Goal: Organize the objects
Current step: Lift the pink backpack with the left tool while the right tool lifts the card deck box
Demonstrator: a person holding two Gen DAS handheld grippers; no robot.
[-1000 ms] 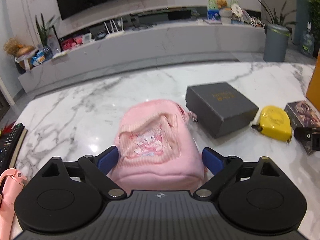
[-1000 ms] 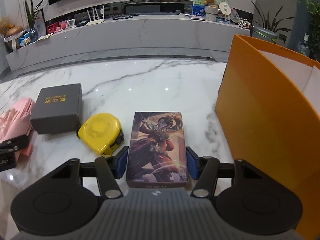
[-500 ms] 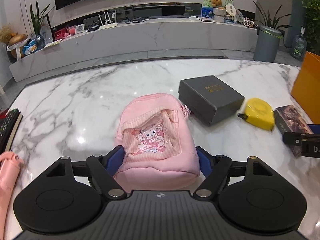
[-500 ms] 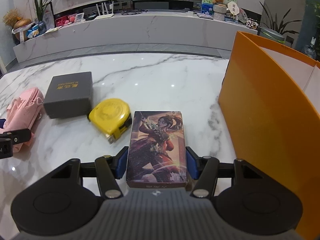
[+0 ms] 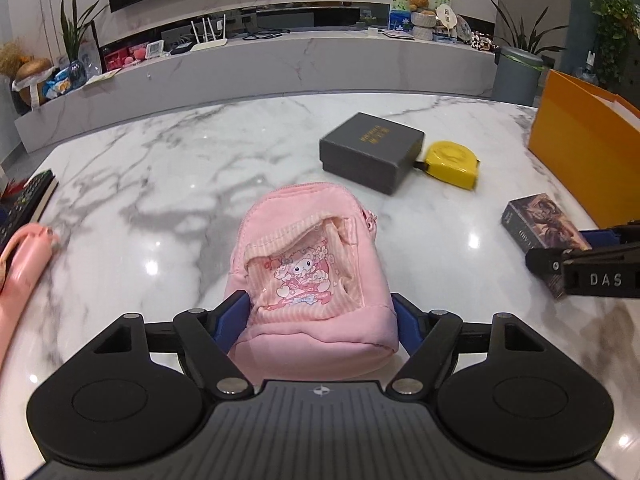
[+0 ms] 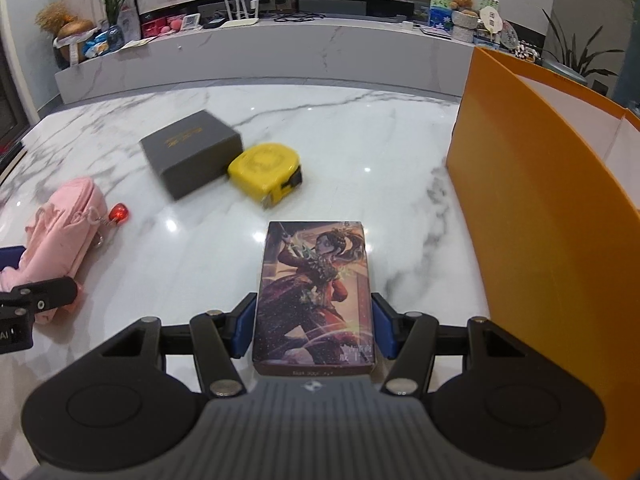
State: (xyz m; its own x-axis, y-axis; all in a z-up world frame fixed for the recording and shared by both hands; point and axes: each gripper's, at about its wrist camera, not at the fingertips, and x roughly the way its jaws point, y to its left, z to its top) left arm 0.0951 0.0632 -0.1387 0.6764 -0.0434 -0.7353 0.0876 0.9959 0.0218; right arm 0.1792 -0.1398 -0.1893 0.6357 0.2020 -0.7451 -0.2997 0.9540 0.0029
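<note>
Both views shifting since a second ago: pink pouch (image 5: 310, 276) and card box (image 6: 314, 296) now sitting farther from grey box and tape measure, which are showing higher up and more to the side in each view. Left tool (image 5: 320, 316) closing, blue pads pressing both sides of the pouch's near end, so gripping it. Right tool (image 6: 314, 326) sitting at a narrow gap, pads clamping the long sides of the card box, holding it.

Pouch lying flat on the marble tabletop (image 5: 160, 184), open pocket facing up, red charm (image 6: 119, 213) trailing off its side. Open marble lying ahead and to the left of the pouch. Card box lying flat too, clear marble ahead of it.

Grey box (image 5: 372, 156) sitting ahead-right of the pouch, yellow tape measure (image 5: 452, 164) just beside it, possibly touching, can't tell. Orange bag (image 6: 552, 216) standing upright close along the right of the card box, its wall blocking that side and reaching the tabletop's right edge. Left edge carrying a pink item (image 5: 22, 264) and a dark keyboard-like thing (image 5: 28, 200); near edge hidden under the tools. Far edge free, low marble TV bench (image 5: 280, 64) beyond it, well apart.
</note>
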